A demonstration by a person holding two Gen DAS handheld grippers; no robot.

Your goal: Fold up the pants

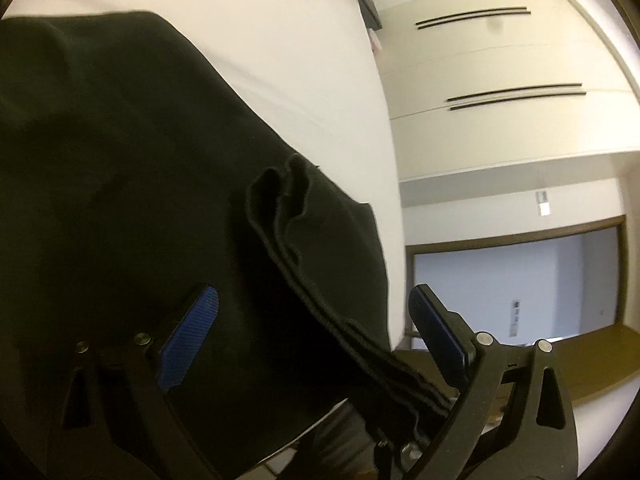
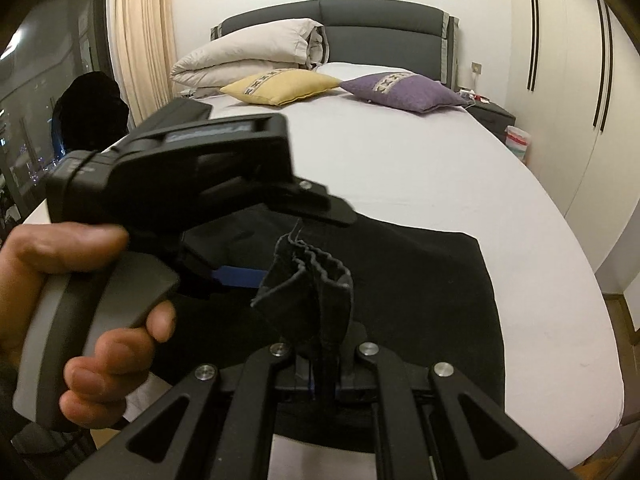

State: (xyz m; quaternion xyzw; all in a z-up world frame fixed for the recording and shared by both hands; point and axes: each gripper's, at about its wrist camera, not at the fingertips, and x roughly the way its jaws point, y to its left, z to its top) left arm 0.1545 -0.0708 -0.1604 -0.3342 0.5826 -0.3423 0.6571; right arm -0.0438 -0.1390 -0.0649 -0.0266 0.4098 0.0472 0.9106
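Black pants [image 2: 420, 292] lie spread on the white bed near its foot edge; in the left wrist view they [image 1: 120, 160] fill the left half. My right gripper [image 2: 324, 376] is shut on a bunched edge of the pants [image 2: 312, 280], which stands up in folds above the jaws. My left gripper [image 1: 312, 332] is open, its blue pads [image 1: 192, 336] wide apart on either side of that bunched edge [image 1: 304, 240]. The left gripper body and the hand holding it [image 2: 100, 300] show at the left of the right wrist view.
The bed sheet [image 2: 400, 152] stretches back to a yellow cushion [image 2: 280, 86], a purple cushion [image 2: 404, 90], a folded duvet [image 2: 248, 52] and a dark headboard [image 2: 360, 16]. White wardrobe doors [image 1: 500, 60] stand to the right. A curtain [image 2: 144, 32] and window are at the left.
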